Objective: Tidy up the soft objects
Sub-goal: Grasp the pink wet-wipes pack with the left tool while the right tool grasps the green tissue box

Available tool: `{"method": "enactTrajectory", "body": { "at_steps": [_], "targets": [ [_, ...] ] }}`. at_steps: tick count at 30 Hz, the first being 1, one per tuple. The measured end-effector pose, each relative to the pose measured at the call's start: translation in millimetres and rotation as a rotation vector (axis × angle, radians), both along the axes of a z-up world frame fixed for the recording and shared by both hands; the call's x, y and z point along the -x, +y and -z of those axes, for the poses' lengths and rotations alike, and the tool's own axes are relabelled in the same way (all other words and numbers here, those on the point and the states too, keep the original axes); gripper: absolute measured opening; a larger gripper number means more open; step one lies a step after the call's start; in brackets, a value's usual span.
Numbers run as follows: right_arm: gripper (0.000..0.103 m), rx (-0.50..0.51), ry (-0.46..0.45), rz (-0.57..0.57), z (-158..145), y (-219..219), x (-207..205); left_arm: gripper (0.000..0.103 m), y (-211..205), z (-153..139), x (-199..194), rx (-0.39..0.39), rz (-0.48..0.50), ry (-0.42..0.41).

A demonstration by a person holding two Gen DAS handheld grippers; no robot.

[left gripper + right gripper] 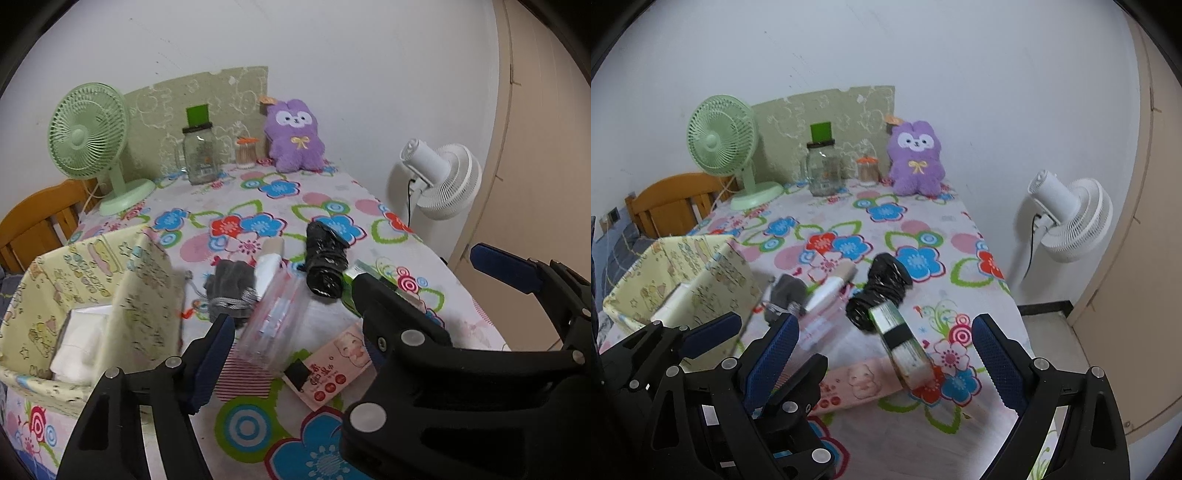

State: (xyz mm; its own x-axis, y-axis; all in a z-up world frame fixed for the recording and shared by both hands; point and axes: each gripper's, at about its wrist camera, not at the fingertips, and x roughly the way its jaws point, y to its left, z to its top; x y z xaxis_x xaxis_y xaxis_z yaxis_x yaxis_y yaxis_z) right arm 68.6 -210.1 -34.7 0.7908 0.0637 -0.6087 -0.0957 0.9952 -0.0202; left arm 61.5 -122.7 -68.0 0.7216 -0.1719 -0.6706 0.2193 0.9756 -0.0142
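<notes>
Left wrist view: both tongs [295, 321] [886, 339] spread, pinching nothing, over pile near surface's front edge. Next: pinch glove [231, 288], drop in bin [110, 280].

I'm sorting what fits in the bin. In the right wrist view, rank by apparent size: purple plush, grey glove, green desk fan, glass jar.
1. Green desk fan
2. Purple plush
3. Glass jar
4. Grey glove

The glove is partly hidden by a gripper finger and lies nearer, so its rank is unsure.
</notes>
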Motion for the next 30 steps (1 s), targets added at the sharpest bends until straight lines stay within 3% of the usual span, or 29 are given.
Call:
{"method": "enactTrajectory", "body": {
  "at_steps": [19, 30],
  "targets": [
    [0.095, -0.019, 0.111, 0.07, 44.8, -36.7, -18.1, 0.058, -34.5, 41.8, -21.9, -0.036, 0.114, 0.132],
    [0.092, -0.044, 0.146, 0.077, 57.4, -47.2, -25.6, 0.056, -41.4, 52.3, -29.7, -0.039, 0.141, 0.154]
  ]
}}
